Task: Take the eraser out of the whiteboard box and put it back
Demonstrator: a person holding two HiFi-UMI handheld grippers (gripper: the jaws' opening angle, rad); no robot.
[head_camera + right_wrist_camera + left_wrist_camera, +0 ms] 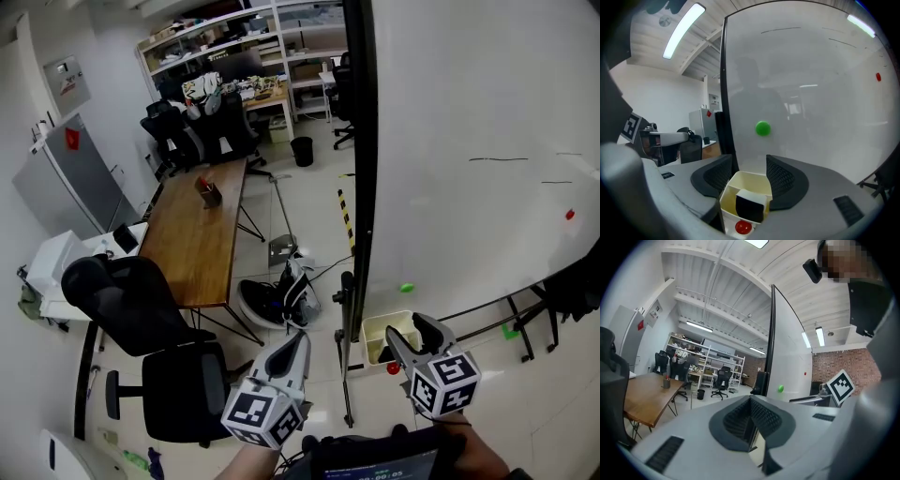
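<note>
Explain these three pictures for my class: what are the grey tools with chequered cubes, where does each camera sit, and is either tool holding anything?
There is no robot: a person holds a two-jaw gripper in each hand, and the chequered cubes belong to them. The head view looks down from the person's head at the left gripper and right gripper before a whiteboard. The other two pictures come from cameras riding on each gripper, looking along its jaws. The left gripper's jaws are together, with nothing between. The right gripper's jaws stand apart, facing a cream box with the eraser inside. Nothing is held.
</note>
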